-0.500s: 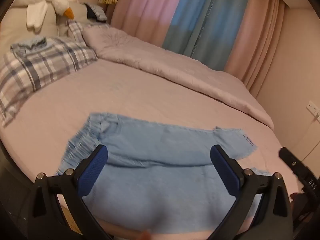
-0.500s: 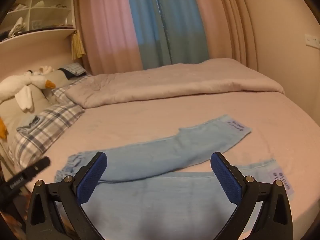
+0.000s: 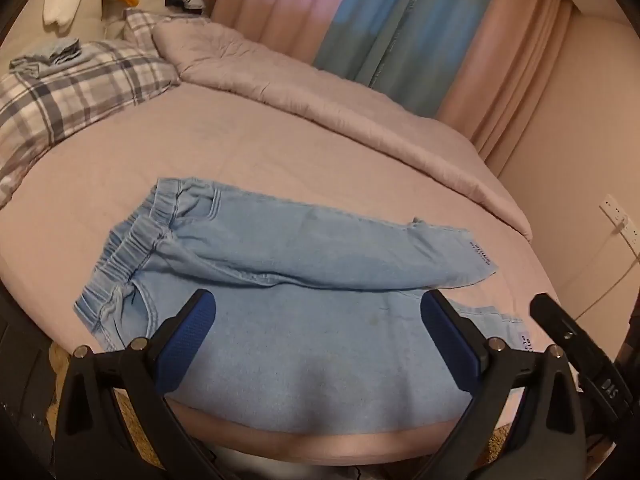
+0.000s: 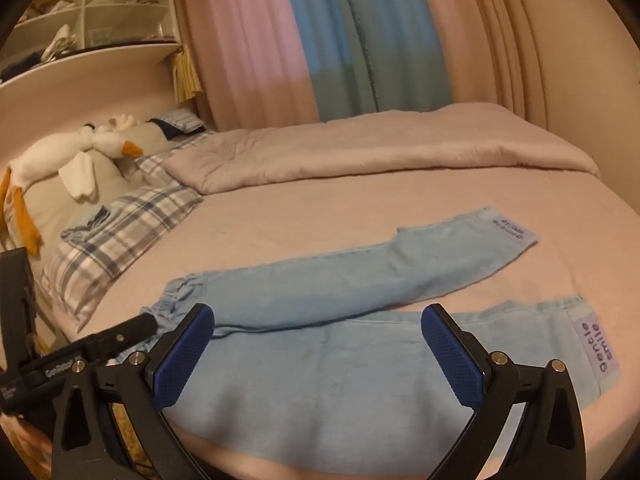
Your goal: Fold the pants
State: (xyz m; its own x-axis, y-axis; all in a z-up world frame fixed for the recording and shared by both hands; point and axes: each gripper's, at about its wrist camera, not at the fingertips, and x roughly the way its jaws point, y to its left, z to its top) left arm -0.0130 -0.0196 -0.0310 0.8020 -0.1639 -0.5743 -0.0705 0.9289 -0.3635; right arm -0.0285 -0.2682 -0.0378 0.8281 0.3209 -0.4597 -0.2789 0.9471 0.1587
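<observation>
Pants (image 3: 304,280) of pale blue denim lie flat on the bed (image 3: 248,148) near its front edge, waistband toward nine o'clock and both legs running toward three o'clock, the far leg angled away from the near one.

Only the left wrist view shows the gathered elastic waistband (image 3: 132,248) clearly, along with a wall socket (image 3: 618,218) and its cord at three o'clock. Only the right wrist view makes the hem labels (image 4: 598,350) readable as "gentle smile", and it alone shows the white shelves (image 4: 92,12) at eleven o'clock.

The left gripper (image 3: 318,338) hangs over the near leg with its jaws spread wide and nothing between them; the right gripper (image 4: 318,346) does likewise, jaws wide, above the same leg and clear of the cloth. Each view catches the other tool as a black bar at its edge.

The bed wears a pinkish sheet, with a folded quilt (image 4: 380,152) along the far side at twelve o'clock. A plaid pillow (image 4: 120,236) and a plush goose (image 4: 76,156) sit at nine to ten o'clock. Curtains (image 4: 312,40) in pink, blue and beige panels hang behind.
</observation>
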